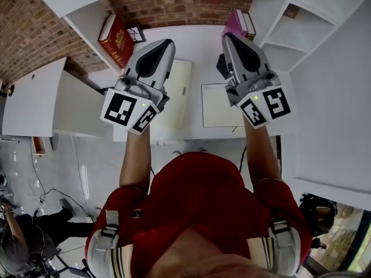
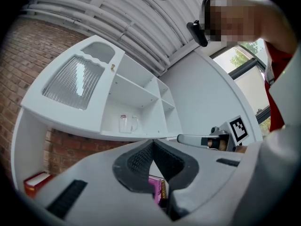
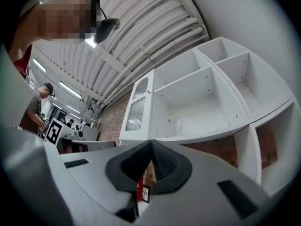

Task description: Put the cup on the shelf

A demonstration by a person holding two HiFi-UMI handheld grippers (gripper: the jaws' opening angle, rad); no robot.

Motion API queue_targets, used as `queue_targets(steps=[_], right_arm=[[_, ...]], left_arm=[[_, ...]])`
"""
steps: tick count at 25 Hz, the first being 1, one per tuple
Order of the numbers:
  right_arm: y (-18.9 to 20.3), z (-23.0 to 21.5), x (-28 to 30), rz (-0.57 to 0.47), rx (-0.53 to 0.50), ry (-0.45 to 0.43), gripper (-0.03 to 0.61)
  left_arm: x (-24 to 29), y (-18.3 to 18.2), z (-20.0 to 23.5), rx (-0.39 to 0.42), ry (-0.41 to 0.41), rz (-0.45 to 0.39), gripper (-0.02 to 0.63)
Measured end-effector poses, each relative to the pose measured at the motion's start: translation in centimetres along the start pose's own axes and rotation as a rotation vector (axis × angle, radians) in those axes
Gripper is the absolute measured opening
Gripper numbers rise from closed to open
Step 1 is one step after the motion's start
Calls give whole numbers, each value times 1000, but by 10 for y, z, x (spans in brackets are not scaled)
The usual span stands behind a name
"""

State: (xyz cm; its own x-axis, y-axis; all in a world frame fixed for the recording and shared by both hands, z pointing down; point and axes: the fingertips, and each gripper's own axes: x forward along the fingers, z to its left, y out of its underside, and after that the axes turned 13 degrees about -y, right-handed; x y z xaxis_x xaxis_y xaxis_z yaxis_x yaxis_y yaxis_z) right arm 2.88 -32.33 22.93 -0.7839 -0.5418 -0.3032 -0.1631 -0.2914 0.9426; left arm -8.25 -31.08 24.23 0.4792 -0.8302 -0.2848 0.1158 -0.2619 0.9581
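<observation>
Cup (image 2: 127, 124), a clear glass mug with a handle, stood upright in a low open compartment of the white shelf (image 2: 141, 95), above and ahead of both pairs of jaws and well apart from them. It looked already placed, so the task seemed finished. That fits the grippers: the left gripper (image 2: 153, 144) had its jaws clenched pad to pad on nothing, and the right gripper (image 3: 151, 144) was pinched together just as empty, both tipped upward towards the shelf. Below the jaws lay a white table (image 1: 197, 51), with a red book (image 1: 117, 39) beyond the left jaws and a pink book (image 1: 237, 23) beyond the right, against a brick wall (image 1: 29, 28). Ceiling pipes ran overhead.
</observation>
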Motion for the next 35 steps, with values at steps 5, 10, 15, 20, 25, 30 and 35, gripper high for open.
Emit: queue_targets(steps=[5,10,15,20,25,30,35], right_arm=[[16,11,-10,11,31,-20,-2],[31,13,-22,37,34,-11,-2],[33,15,-24,44,34,-11,-3],[33,14,-24,49,28,2,-3],[35,14,-24,52,31,10,-3],[34,12,-25,54,27,21,-3],[36,13,-23,58,24,28,-3]], left_arm=[[-6,4,-7,3,5,7,6],[-11,13,-6,1,-5,24,6],[-13,15,-4,-7,-11,29,6],[-11,15,-4,-11,-3,23,6],[-10,16,-2,-15,4,24,6],[-7,17,-2,-20,14,24,6],[-7,18,0,-24,20,23,6]])
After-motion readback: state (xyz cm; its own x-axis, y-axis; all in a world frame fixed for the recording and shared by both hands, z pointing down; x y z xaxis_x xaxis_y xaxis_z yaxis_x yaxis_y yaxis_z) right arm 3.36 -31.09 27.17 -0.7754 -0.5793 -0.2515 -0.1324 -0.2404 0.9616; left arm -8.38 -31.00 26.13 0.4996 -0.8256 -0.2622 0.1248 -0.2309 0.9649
